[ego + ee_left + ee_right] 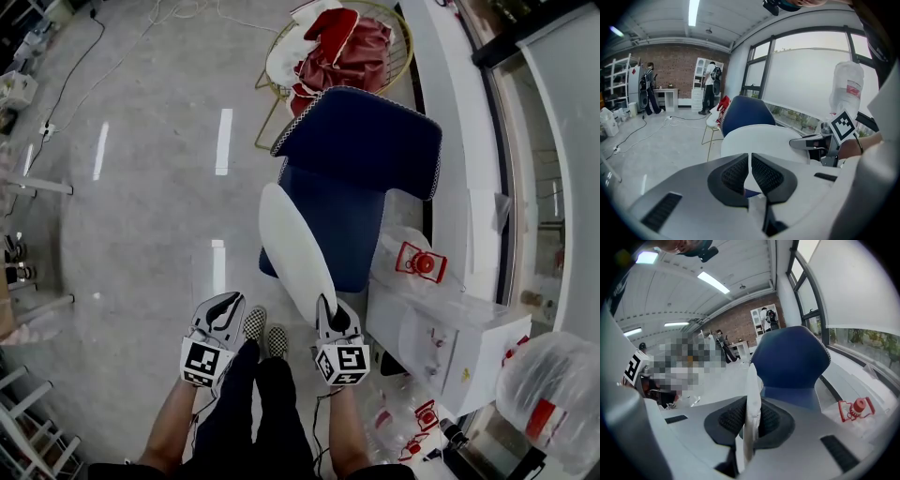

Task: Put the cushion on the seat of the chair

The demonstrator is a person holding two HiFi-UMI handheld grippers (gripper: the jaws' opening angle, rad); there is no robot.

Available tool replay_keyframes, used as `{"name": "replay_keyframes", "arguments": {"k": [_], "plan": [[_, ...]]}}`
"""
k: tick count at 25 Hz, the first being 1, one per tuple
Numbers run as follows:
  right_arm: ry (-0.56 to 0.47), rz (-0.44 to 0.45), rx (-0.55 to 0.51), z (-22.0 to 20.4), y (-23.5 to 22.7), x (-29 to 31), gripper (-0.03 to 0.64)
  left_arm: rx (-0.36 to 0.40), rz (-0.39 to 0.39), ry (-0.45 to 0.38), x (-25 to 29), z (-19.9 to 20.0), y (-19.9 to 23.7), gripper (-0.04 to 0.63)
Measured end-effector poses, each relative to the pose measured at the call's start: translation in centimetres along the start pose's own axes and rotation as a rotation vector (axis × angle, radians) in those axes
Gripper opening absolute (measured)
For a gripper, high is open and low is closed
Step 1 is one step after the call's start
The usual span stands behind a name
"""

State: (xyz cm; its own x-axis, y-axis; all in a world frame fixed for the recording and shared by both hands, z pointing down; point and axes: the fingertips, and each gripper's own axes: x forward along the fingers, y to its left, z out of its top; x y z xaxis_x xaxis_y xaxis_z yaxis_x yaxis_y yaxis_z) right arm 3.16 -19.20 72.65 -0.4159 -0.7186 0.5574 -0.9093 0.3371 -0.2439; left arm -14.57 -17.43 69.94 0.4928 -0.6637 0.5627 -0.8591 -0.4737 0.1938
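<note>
Cushion [295, 246]: white, oval and thin. It stands on edge along the left side of the blue chair's [366, 141] seat [354, 246], not yet laid flat. The right gripper [325, 306] pinches the cushion's near rim. The left gripper [225, 306] hangs apart from it, jaws pressed together on nothing. The cushion looks light, soft and slightly floppy, so a rim pinch should hold. A second hold on the rim would steady the lay-down.

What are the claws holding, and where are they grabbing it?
The right claw pinches the white cushion by its near edge. The left claw holds nothing.
</note>
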Motion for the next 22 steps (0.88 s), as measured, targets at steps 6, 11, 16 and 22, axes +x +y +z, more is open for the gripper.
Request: {"name": "replay_keyframes", "arguments": {"k": [6,11,16,22], "plan": [[0.008,-0.055,-0.005,-0.7,-4.0,0.2,0.054,0.002,-0.026,0.006,2.0,-0.1,-1.0,0.034],[0.012,-0.092,-0.006,-1.4,-6.8,1.0,0.054,-0.003,-0.047,0.015,3.8,-0.9,-1.8,0.034],[0.012,-0.128,-0.009,-2.3,-9.6,1.8,0.054,0.005,-0.062,0.013,5.5,-1.3,-2.1,0.034],[0.020,-0.176,0.000,-4.4,-12.9,2.5,0.054,0.024,-0.071,0.021,7.5,-2.2,-2.1,0.034]]}}
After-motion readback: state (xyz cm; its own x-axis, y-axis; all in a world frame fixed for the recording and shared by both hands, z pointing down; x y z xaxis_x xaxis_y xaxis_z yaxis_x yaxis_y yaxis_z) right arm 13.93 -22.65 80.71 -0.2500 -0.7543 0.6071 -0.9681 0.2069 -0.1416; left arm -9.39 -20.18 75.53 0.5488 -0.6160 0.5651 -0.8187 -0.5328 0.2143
